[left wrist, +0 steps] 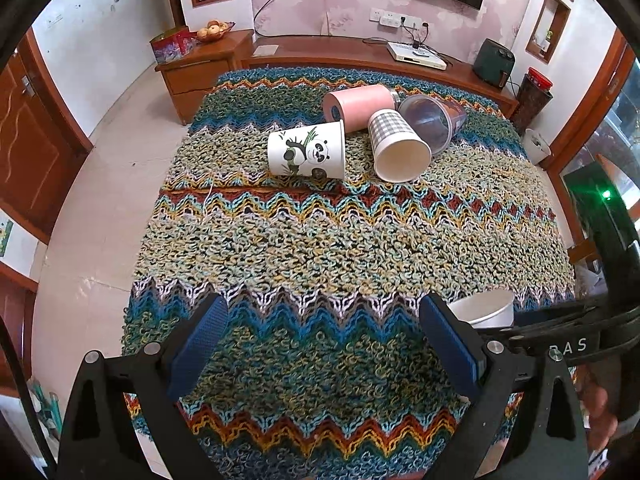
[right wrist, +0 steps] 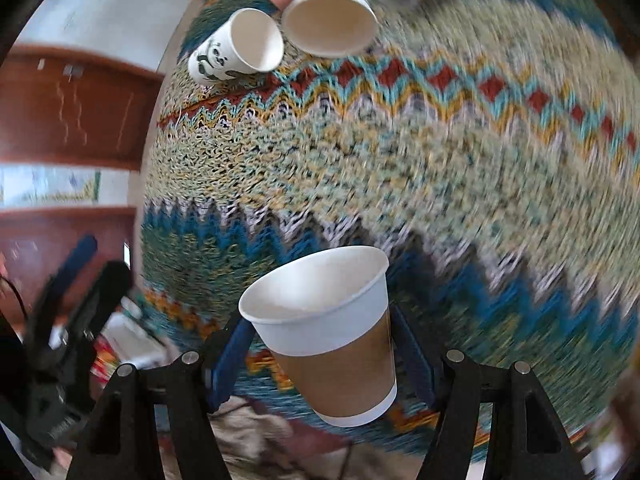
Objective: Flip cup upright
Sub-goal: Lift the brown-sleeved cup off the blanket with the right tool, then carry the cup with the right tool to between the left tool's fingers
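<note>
My right gripper (right wrist: 322, 344) is shut on a white paper cup with a brown sleeve (right wrist: 332, 336), held above the knitted blanket with its mouth up and tilted. Its white rim (left wrist: 486, 308) shows in the left wrist view behind my right finger. My left gripper (left wrist: 320, 344) is open and empty over the near part of the blanket (left wrist: 320, 248). Far on the blanket lie a panda cup (left wrist: 308, 152), a checked cup (left wrist: 396, 144), a pink tumbler (left wrist: 360, 106) and a clear cup (left wrist: 432, 120), all on their sides. The right wrist view is blurred.
The blanket-covered table stands before a wooden TV cabinet (left wrist: 360, 56) and a side cabinet (left wrist: 200, 72). Tiled floor (left wrist: 104, 216) lies to the left. The left gripper's body (right wrist: 68, 320) shows at the right wrist view's lower left.
</note>
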Available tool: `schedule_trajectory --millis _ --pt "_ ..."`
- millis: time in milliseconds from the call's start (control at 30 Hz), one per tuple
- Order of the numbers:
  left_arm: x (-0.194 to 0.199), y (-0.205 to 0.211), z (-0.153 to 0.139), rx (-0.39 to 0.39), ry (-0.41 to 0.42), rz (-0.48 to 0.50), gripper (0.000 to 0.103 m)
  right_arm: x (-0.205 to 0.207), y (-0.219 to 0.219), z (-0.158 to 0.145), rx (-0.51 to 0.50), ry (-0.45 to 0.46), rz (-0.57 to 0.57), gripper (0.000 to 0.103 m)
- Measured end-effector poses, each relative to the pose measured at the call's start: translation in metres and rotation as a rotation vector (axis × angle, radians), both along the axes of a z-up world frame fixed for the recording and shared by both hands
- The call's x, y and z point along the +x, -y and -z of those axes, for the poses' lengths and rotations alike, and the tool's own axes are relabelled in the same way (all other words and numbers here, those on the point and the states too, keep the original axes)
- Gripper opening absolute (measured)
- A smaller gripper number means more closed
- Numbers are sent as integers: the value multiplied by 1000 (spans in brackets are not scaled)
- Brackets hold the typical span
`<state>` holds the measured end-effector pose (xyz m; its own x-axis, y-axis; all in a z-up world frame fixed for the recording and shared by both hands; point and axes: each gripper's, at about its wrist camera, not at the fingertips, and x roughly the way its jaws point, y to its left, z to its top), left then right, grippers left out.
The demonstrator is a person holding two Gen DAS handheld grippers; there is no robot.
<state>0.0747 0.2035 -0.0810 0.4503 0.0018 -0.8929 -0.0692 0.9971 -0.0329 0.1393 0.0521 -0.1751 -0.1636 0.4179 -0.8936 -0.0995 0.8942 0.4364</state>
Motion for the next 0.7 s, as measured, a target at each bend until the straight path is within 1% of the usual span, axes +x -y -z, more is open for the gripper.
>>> schedule_trajectory --millis 167,233,400,467,533,700 --pt "-8 -3 1 6 -3 -3 97 -20 3 17 50 -105 164 71" --pt "-15 -6 2 6 -5 -4 97 -24 9 22 66 -130 233 71" --pt "-22 -6 5 11 -16 3 97 -30 12 26 79 -121 321 71" --pt "-24 -6 7 11 -20 6 97 -31 13 26 88 -106 357 71" --pt "-23 -5 7 10 -23 7 97 -29 13 30 75 -84 382 72" --pt "-22 -5 8 12 -27 9 97 -22 -5 39 35 -54 358 73"
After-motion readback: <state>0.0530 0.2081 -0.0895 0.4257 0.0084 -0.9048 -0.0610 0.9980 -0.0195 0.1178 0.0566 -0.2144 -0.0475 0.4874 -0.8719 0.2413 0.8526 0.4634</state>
